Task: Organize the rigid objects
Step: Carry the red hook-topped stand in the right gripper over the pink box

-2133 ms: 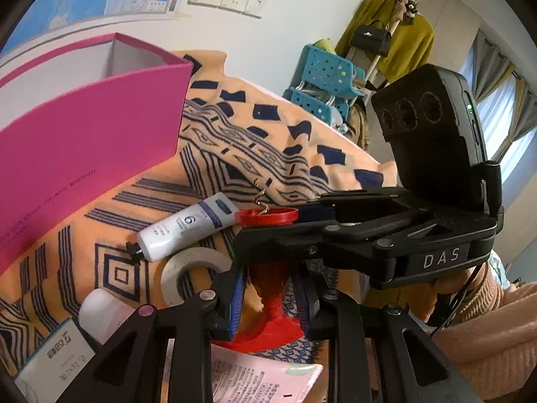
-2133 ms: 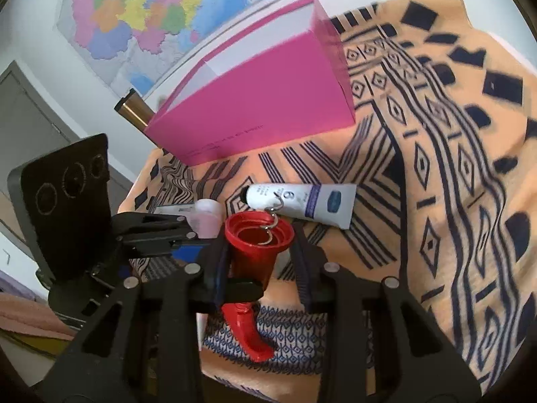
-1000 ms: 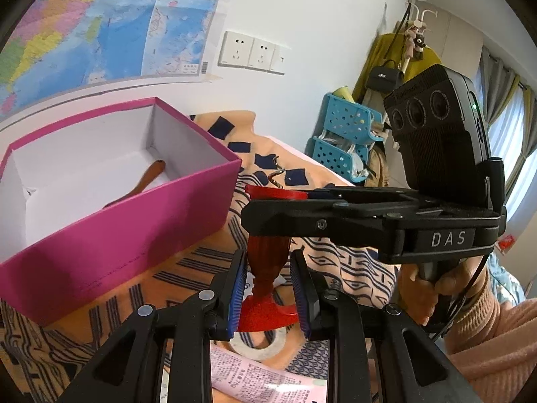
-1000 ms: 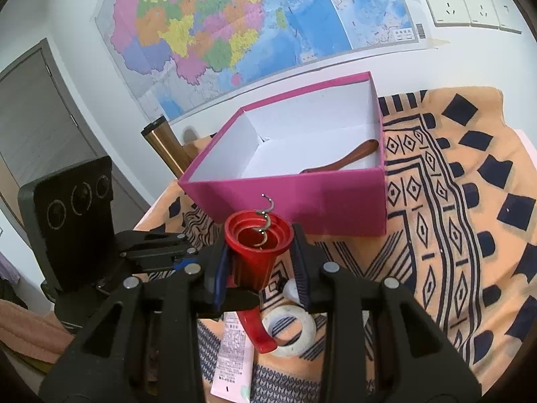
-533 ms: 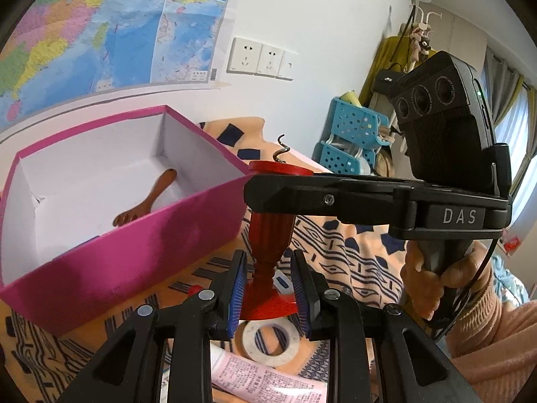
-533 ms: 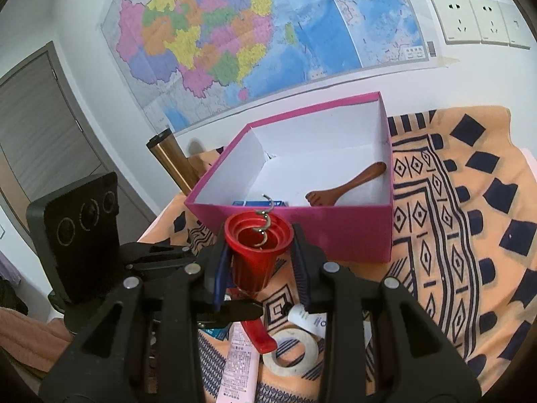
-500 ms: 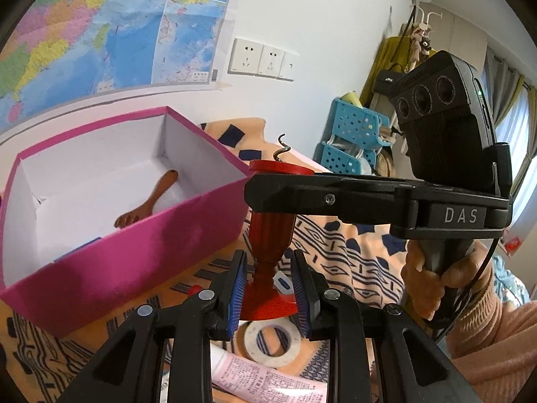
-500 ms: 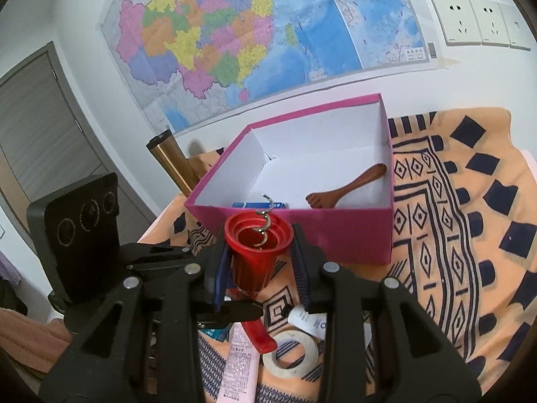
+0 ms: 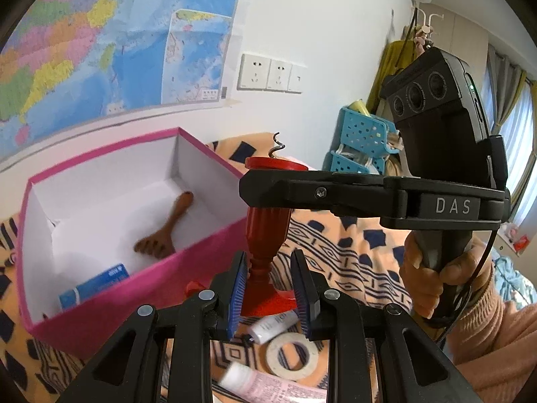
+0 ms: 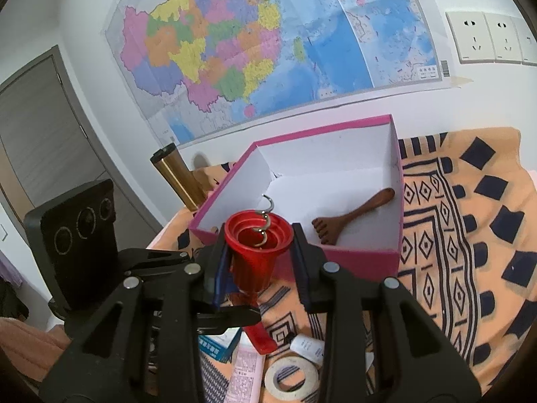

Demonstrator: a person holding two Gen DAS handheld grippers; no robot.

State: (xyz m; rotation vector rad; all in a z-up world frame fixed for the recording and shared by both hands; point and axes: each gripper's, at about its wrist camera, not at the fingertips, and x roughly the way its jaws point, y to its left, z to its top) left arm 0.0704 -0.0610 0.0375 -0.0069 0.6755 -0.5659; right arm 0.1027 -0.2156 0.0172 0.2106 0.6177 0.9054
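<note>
Just ahead of both tools and a little to the left of them sits the pink box, open-topped on the patterned cloth, with a wooden foot-shaped scratcher and a small blue packet already lying inside; between the tools, held up off the cloth, is the red corkscrew, its long axis roughly upright, cup and metal spiral at the top, flared foot at the bottom; the right tool is closed most of the way onto the ribbed cup, both pads seeming to press its sides; the left tool reaches in lower down, its blue pads either side of the narrow stem, one pad seeming to touch and the other standing a little off, so I cannot tell whether it truly grips; the near wall of the box lies just beyond the corkscrew, so the carry, I would judge, goes forward and over that rim, and the right tool looks the better placed to make it; below the tools lie a tape roll, a white tube and a pink tube, not yet sorted.
</note>
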